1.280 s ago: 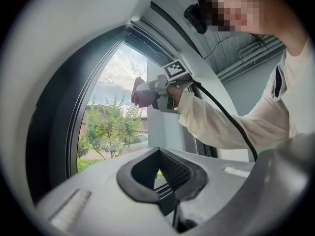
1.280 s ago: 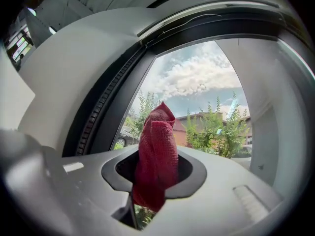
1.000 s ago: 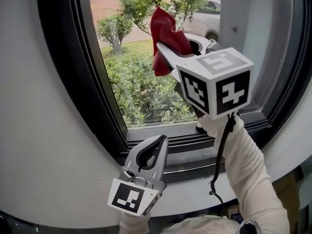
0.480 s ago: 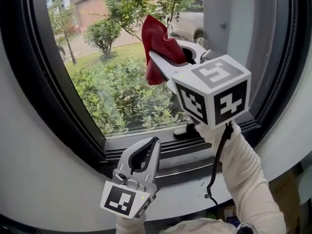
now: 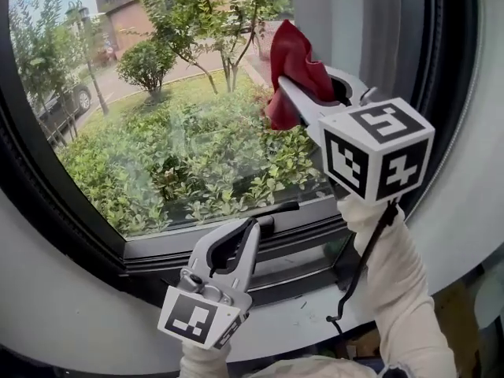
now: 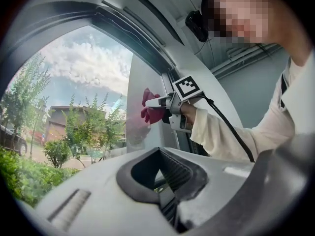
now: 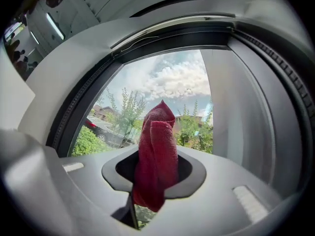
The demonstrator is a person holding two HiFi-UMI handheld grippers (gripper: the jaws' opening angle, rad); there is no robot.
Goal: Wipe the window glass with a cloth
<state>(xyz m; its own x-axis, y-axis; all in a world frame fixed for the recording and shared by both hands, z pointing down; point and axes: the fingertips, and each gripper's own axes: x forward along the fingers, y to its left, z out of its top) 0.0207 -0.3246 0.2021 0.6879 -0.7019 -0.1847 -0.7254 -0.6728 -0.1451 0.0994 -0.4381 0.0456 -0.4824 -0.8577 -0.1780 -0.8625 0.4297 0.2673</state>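
Observation:
A red cloth (image 5: 293, 69) is bunched at the tip of my right gripper (image 5: 285, 93), which is shut on it and held up against the window glass (image 5: 157, 140) near the pane's right side. In the right gripper view the cloth (image 7: 157, 156) stands upright between the jaws of the right gripper (image 7: 147, 191). The left gripper view shows the cloth (image 6: 151, 113) meeting the glass (image 6: 88, 92), with a faint reflection beside it. My left gripper (image 5: 253, 227) hangs low by the bottom frame, shut on nothing. From its own camera, the left gripper (image 6: 165, 181) points up at the pane.
A dark window frame (image 5: 71, 235) curves around the glass. A black window handle (image 5: 277, 209) lies along the bottom rail, just above the left gripper. The white sill (image 5: 315, 309) runs below. Outside are shrubs, trees and a parked car.
The right gripper has carried the cloth rightward across the glass toward the pane's right side. The view has swung left, showing more glass. The left gripper stays low, still shut.

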